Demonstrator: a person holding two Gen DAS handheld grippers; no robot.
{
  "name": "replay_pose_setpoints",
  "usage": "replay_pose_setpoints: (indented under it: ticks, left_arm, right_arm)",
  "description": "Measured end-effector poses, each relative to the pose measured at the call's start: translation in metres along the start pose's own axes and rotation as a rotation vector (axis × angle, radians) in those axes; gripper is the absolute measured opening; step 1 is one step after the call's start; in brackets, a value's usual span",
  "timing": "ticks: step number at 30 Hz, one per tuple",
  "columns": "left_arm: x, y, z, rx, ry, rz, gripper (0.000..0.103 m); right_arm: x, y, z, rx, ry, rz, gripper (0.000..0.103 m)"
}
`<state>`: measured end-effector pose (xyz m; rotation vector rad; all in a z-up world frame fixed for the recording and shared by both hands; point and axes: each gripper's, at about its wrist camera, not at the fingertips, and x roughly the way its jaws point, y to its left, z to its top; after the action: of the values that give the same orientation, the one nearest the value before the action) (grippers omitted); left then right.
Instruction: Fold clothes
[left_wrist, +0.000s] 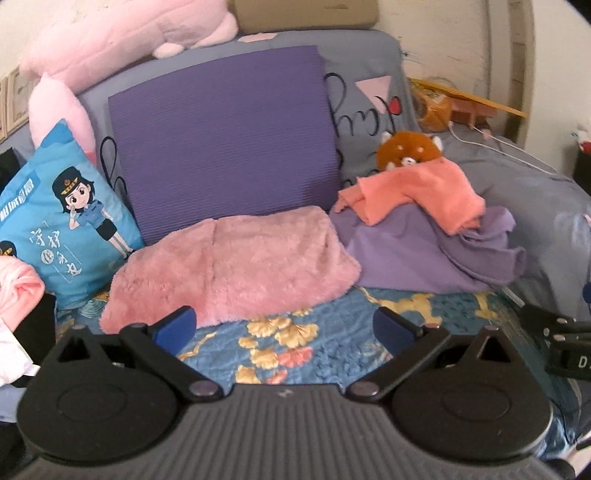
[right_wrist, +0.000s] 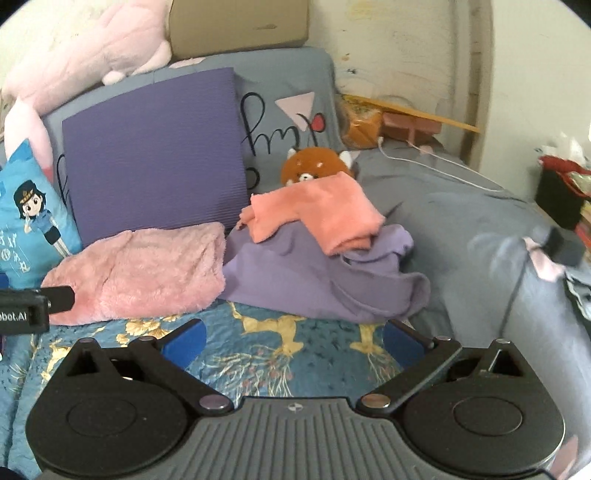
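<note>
Blue floral bedspread (right_wrist: 258, 350) lies under both wide-open, empty grippers: folded fluffy pink garment (left_wrist: 232, 266) ahead of left gripper (left_wrist: 284, 326), crumpled purple cloth (right_wrist: 325, 280) nearer right gripper (right_wrist: 293, 341).

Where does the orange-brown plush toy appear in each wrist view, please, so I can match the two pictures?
Left wrist: the plush toy sits right of centre, upper half, behind the folded coral garment.
Right wrist: the plush toy sits near centre, upper half, behind the same garment.
Shared landmark: the purple mat stands to its left.
</note>
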<state>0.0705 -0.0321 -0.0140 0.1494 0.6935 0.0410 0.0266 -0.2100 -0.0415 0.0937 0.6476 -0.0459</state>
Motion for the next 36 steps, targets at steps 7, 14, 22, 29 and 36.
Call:
replay_pose_setpoints:
  ticks: [7, 14, 22, 29, 36]
  left_arm:
    - [-0.022, -0.01, -0.022, 0.03, 0.002, -0.007, 0.103]
    - [-0.01, -0.003, -0.044, 0.017, 0.062, -0.01, 0.103]
    - [0.008, 0.021, -0.051, -0.038, 0.114, -0.007, 0.103]
    - [0.015, 0.031, -0.053, -0.064, 0.128, -0.015, 0.103]
    - [0.02, 0.036, -0.055, -0.088, 0.14, -0.024, 0.103]
  right_arm:
    - [-0.013, -0.002, -0.023, 0.069, 0.025, -0.01, 0.103]
    - [-0.007, 0.024, -0.037, 0.016, 0.054, 0.03, 0.103]
    - [0.01, 0.057, -0.044, -0.086, 0.124, -0.018, 0.103]
    - [0.014, 0.075, -0.045, -0.118, 0.135, -0.024, 0.103]
    - [0.015, 0.081, -0.046, -0.115, 0.141, -0.008, 0.103]
